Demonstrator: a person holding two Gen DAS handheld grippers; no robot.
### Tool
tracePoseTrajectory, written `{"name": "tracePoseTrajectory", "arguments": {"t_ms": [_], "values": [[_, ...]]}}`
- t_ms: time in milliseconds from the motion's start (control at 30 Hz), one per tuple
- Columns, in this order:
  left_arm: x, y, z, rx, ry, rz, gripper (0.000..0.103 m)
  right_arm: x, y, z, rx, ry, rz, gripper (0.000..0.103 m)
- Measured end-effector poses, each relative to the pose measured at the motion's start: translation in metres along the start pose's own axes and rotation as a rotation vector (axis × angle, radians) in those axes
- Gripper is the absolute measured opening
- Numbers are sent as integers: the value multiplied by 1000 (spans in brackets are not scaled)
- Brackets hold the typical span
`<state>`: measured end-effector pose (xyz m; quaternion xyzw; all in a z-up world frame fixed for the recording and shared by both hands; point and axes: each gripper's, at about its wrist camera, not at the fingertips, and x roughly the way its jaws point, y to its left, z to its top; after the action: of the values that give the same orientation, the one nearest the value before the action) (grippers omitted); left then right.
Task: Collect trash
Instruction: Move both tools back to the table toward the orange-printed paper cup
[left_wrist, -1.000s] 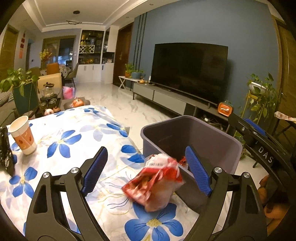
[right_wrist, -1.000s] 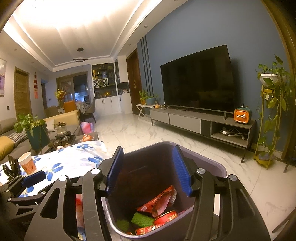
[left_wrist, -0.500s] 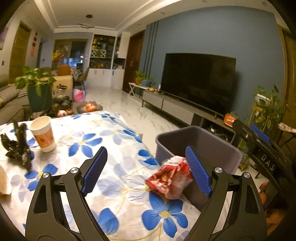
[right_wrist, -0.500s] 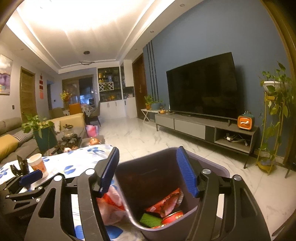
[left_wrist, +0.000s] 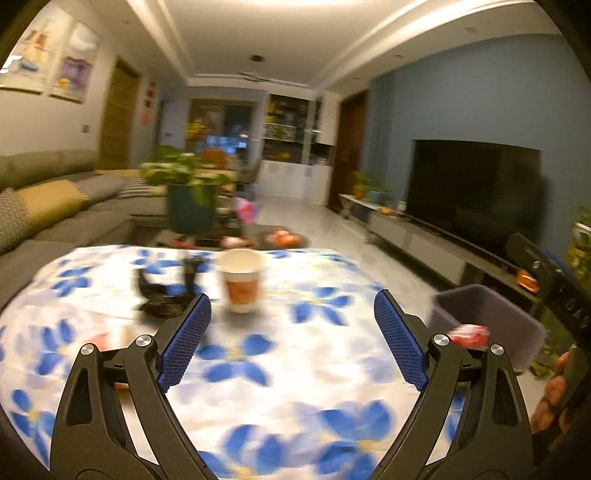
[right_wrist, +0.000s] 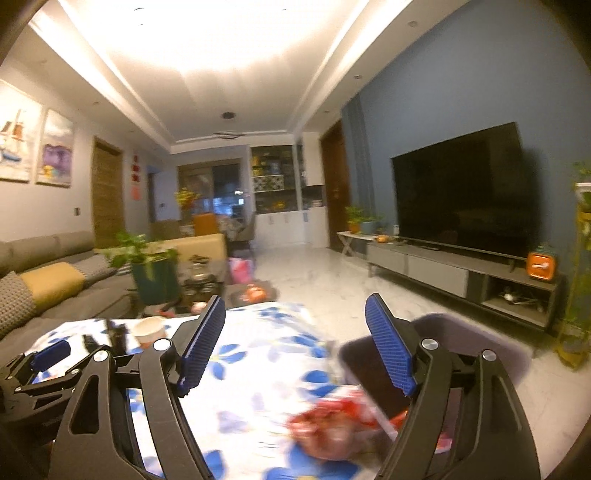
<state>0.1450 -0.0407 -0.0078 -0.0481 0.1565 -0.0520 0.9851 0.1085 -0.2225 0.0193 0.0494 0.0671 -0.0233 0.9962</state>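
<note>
Cloth printed with blue flowers covers the worktop (left_wrist: 280, 373), whose far edge curves in front of a dark low table with a potted plant (left_wrist: 188, 199). On the right the cloth ends at the grey bin (left_wrist: 487, 325), which stands against the worktop's right edge; beyond it pale marble floor (right_wrist: 332, 284) runs open toward the TV console (right_wrist: 461, 273). On the left a grey sofa (left_wrist: 55, 206) lies beyond the worktop.

We hold the left tongs (left_wrist: 291, 339) over the near middle of the cloth, their blue ribbed pads (left_wrist: 184, 343) spread wide apart with nothing between them and nothing touching them. Ahead of them stands a paper cup (left_wrist: 242, 278), white rim and orange band, upright, and just left of it a black clip-like object (left_wrist: 166, 291), blurred. The right tongs (right_wrist: 295, 350) are likewise spread wide and grip nothing; in the right wrist view they hang above the worktop's right edge and the bin.

The trash we are after, a crumpled red and white wrapper (right_wrist: 336, 421), glossy and creased, lies at the right edge of the cloth, touching the bin's wall as far as the blur lets us judge. In the left wrist view it shows as a red scrap (left_wrist: 469, 334) at the bin's near rim. The bin is smooth plastic, rectangular with rounded corners.
</note>
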Motion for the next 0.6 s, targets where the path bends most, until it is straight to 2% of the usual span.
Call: {"name": "tracePoseTrajectory", "arguments": {"t_ms": [200, 367, 600], "values": [[3, 66, -8, -53, 15, 175, 88, 19, 47, -9, -31, 37, 103, 77], [6, 107, -20, -108, 51, 246, 88, 29, 78, -16, -48, 65, 164, 77], [28, 122, -38, -101, 128, 277, 88, 40, 106, -25, -59, 102, 212, 77]]}}
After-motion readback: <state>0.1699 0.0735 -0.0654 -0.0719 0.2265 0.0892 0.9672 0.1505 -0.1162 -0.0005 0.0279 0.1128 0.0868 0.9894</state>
